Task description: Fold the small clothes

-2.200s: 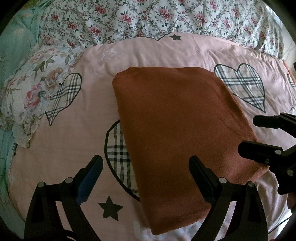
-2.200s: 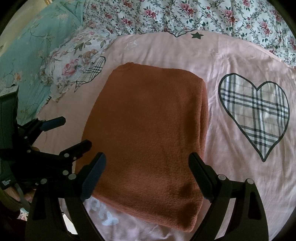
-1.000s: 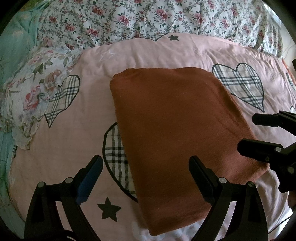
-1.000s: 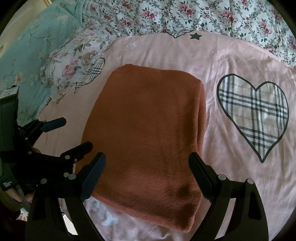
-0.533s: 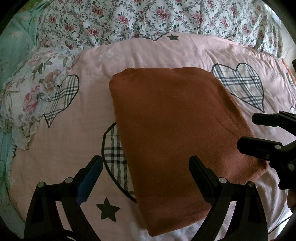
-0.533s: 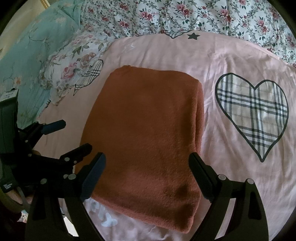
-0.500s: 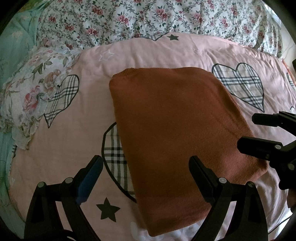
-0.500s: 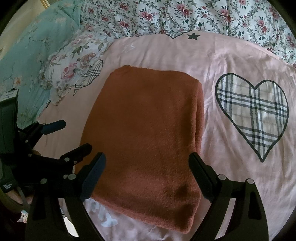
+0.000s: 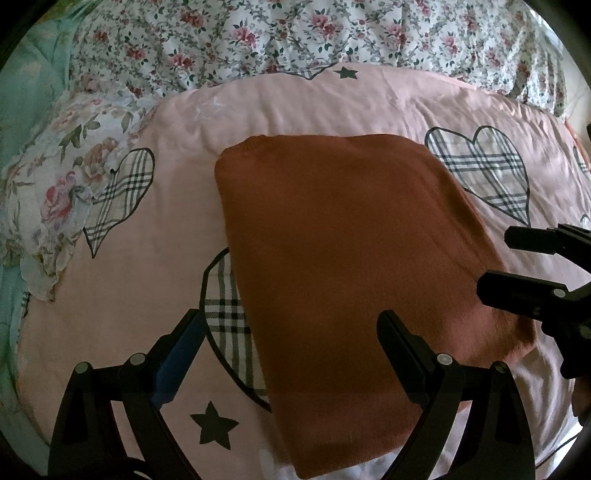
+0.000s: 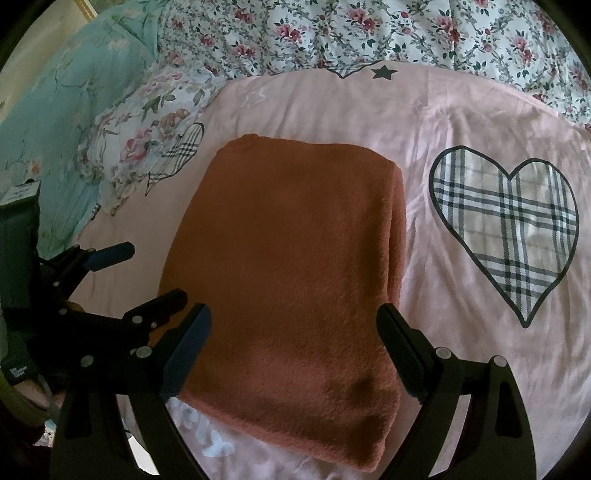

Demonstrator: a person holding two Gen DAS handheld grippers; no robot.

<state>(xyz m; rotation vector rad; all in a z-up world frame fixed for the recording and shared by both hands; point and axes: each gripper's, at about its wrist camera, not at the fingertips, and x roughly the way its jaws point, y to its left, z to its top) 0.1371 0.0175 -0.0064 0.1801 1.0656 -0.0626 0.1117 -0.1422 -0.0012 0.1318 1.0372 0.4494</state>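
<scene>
A pink bedsheet (image 9: 155,266) with plaid hearts is spreading across the bed, floral quilt (image 10: 406,33) bunched behind. The rust-orange folded garment (image 9: 343,258) is lying flat in the middle, barely shifted from moments ago. The left gripper (image 9: 291,354) is hovering wide open over its near left edge, holding nothing; the right gripper (image 10: 295,343) is likewise gaping wide, empty, above its near end.

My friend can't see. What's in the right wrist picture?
A folded rust-orange cloth lies on a pink bedspread printed with plaid hearts. The open right gripper hangs over its near edge, with the open left gripper beside it.
</scene>
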